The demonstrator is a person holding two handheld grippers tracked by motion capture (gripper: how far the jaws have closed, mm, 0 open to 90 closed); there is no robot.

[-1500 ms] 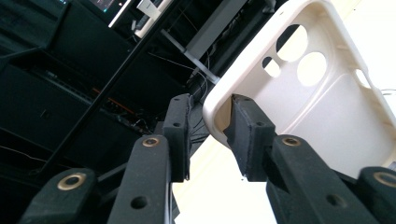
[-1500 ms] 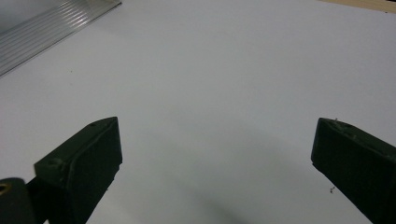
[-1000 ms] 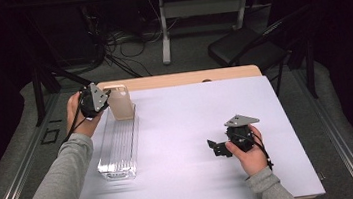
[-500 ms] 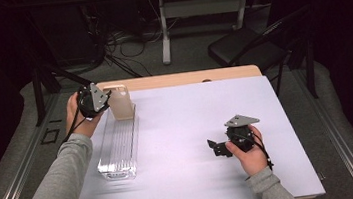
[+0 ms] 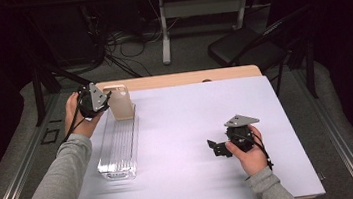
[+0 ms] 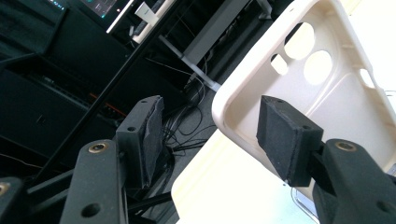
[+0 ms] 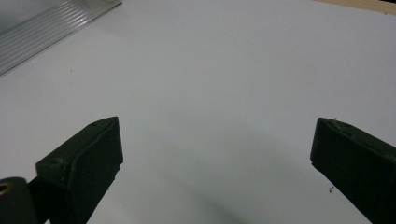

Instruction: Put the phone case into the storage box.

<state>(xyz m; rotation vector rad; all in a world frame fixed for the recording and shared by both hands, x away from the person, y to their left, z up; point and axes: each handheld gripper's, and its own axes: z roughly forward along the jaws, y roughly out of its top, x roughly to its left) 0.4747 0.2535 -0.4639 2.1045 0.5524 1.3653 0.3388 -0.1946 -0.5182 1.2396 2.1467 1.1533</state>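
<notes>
The left gripper (image 5: 105, 101) sat at ten o'clock on the table (image 5: 178, 129), its jaws just opening around the rim of the cream phone case (image 5: 120, 102); the pads seemed clear of it. The case stood upright at the far end of the clear ribbed tray (image 5: 117, 146). At four o'clock the right gripper (image 5: 215, 148) rested, jaws spread wide.

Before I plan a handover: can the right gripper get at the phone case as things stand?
Probably yes: the right gripper is open, holding nothing, with bare table between it and the phone case. But the left gripper, jaws just opening, straddles the case's edge.
</notes>
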